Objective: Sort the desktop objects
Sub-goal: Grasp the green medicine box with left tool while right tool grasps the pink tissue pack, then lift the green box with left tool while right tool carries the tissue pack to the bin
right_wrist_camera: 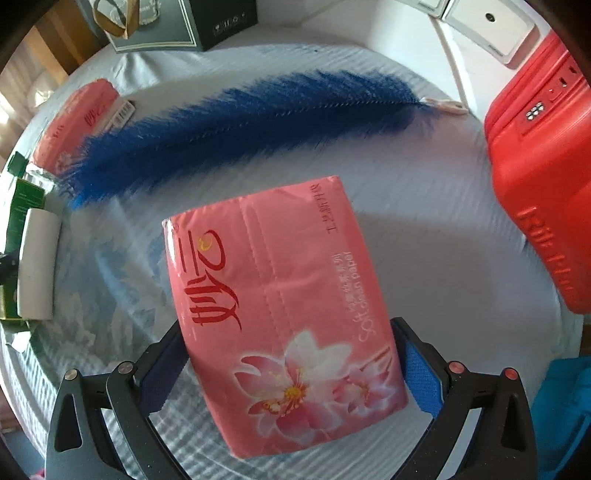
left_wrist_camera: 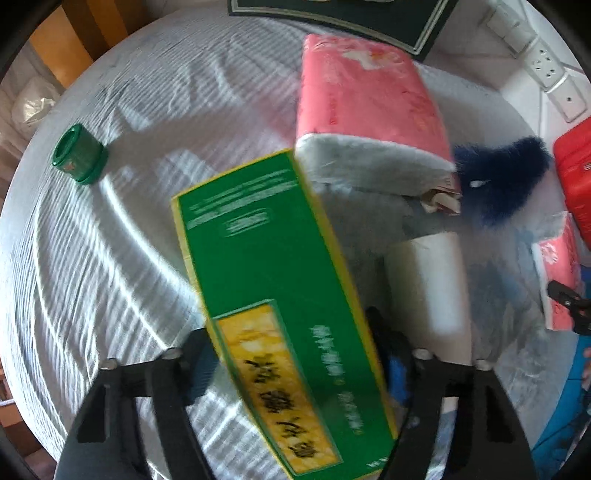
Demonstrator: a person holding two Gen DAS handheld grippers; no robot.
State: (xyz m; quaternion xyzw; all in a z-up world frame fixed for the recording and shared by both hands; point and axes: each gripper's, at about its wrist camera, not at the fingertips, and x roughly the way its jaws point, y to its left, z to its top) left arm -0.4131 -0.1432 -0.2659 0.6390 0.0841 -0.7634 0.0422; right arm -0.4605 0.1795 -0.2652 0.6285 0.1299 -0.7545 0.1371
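Green box (left_wrist_camera: 280, 295) with yellow label, clamped by left gripper (left_wrist_camera: 295, 369), right gripper (right_wrist_camera: 291, 369) astride pink pack (right_wrist_camera: 280, 306)

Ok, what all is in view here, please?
tissue pack: 2, pink, one at right gripper, one by green box
green box: 1, green-yellow, in left gripper
feather: 1, blue, mid-table
roll: 1, white, beside green box
cap: 1, green, far left
case: 1, red, right edge
dark box: 1, dark green, far edge
power strip: 1, white, far right
left gripper: 1, black, shut on green box
right gripper: 1, black, astride tissue pack
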